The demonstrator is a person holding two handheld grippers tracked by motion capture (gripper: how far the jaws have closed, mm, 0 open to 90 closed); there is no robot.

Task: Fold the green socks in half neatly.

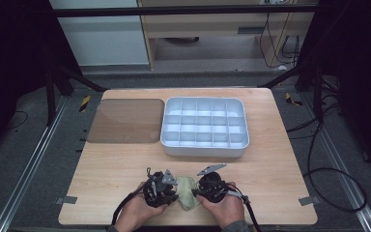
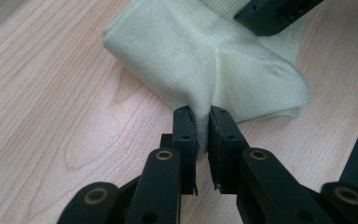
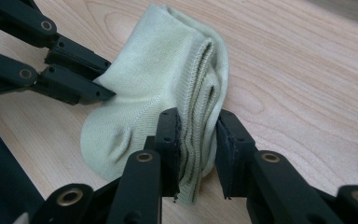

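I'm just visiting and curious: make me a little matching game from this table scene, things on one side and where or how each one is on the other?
Things:
1. sock
2. white divided tray
3. brown lid
4. left gripper

Descriptions:
A. lies flat at the table's far left
B. pale green, bunched between the two grippers at the near edge
C. jaws pinched on a fold of fabric
D. sits at the far middle, its compartments empty

Pairs: 1-B, 2-D, 3-A, 4-C

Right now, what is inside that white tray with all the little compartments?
The white tray looks empty: every compartment whose floor shows in the high view is bare. The front wall covers part of the nearest row's floor, so that strip cannot be checked.
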